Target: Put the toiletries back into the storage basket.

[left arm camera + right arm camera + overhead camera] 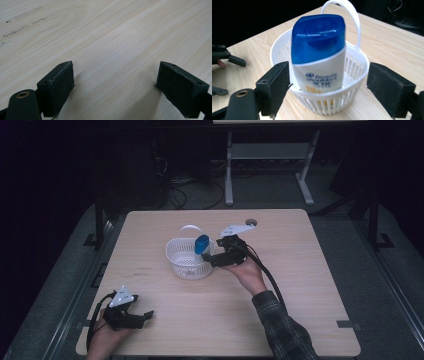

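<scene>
1. Bottle [318, 55] stood in the white basket [358, 67] mid-table, long axis near upright, blue cap up, leaning toward the rim.
2. Right gripper [216, 256] sat beside the basket, jaws apart, released.
3. Left gripper [141, 316] rested low on the table [120, 32], spread wide, empty.

A pale wooden table [300, 310] bears faint scuff marks [22, 13] toward nine o'clock and a small grey disc [251, 222] near one o'clock. Beyond it, at twelve, stand a white desk frame [229, 170] and floor cables [175, 195].
</scene>
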